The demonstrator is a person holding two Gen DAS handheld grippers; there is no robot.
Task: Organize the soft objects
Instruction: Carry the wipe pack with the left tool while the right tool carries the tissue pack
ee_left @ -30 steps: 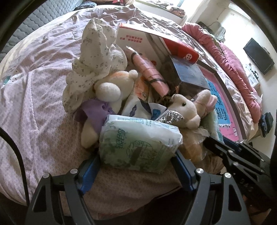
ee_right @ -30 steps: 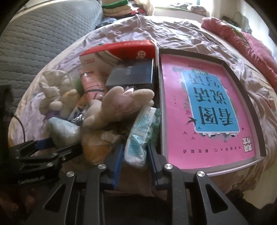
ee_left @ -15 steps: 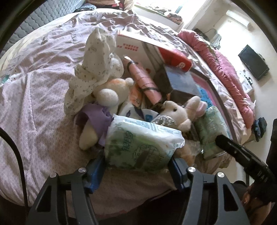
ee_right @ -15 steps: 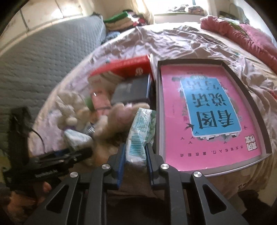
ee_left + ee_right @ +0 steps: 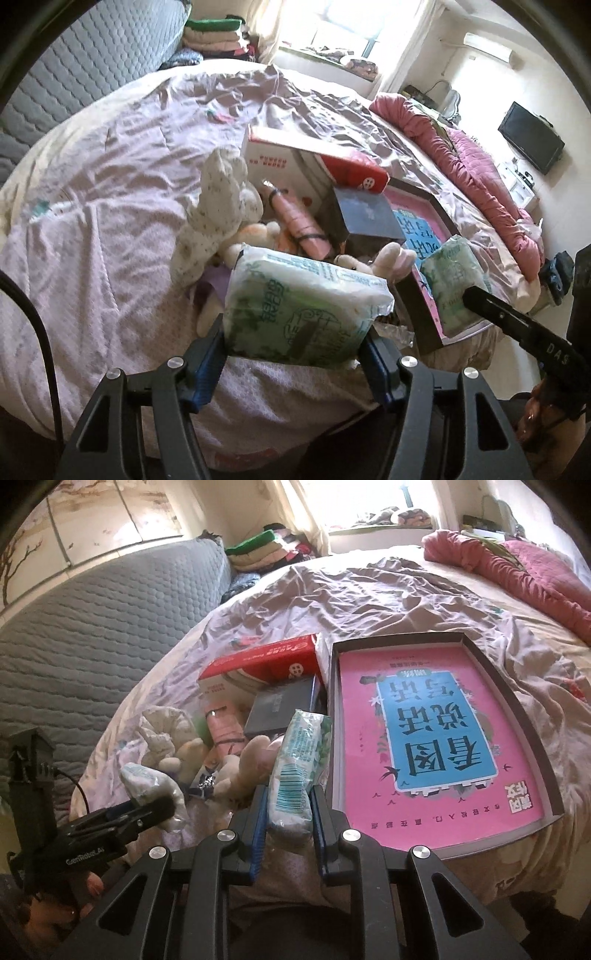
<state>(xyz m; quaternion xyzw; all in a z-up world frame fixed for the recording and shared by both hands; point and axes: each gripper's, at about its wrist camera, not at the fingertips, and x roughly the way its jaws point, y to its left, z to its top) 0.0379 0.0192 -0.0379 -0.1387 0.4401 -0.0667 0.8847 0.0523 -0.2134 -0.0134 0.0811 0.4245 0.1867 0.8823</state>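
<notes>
A wide green-and-white tissue pack (image 5: 303,306) hangs above the bed's near edge, with my left gripper (image 5: 291,354) shut on its two ends. A second tissue pack (image 5: 299,753) stands edgewise between the blue pads of my right gripper (image 5: 289,808), which is shut on it. In the left wrist view that pack (image 5: 452,280) is over the corner of the dark tray. Below lie soft toys: a floral white plush (image 5: 218,218) and a cream bunny with pink ears (image 5: 388,258). My left gripper (image 5: 147,808) shows at the lower left of the right wrist view.
A pink book lies in a dark shallow tray (image 5: 513,701) on the bed. Beside it are a red-and-white box (image 5: 266,661), a dark box (image 5: 284,709) and a pink rolled item (image 5: 299,221). A pink quilt (image 5: 480,173) lines the far side; a grey padded headboard (image 5: 92,646) stands left.
Both grippers have lifted their tissue packs up and away from the pile. The right jaws have narrowed on their pack. More of the room now shows in both views.
</notes>
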